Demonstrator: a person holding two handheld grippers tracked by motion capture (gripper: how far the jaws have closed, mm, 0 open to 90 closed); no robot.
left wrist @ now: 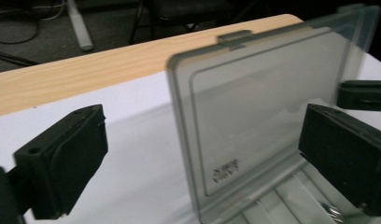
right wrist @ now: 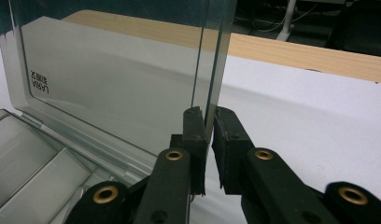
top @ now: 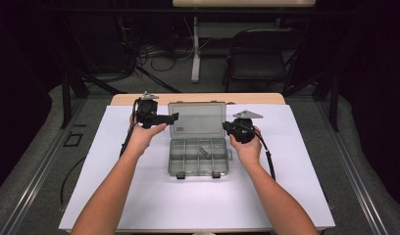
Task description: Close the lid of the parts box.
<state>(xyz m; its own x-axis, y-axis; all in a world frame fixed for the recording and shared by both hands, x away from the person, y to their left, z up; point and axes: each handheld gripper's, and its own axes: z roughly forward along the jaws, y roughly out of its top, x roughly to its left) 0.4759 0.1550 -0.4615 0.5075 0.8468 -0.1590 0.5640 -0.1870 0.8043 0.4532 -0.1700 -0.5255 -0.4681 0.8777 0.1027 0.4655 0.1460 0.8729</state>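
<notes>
Two grippers flank my box (top: 198, 155), mid-table on the white sheet (top: 139, 196). Right gripper (right wrist: 208, 122) pinches the upright lid (right wrist: 114, 79) by its edge; left gripper (left wrist: 198, 154) gapes wide around the lid's other side.

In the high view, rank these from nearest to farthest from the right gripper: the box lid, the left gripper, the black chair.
1. Box lid: its right edge sits between the jaws of the right gripper.
2. Left gripper: across the lid, at its left edge.
3. Black chair: on the floor beyond the table's far edge.
</notes>
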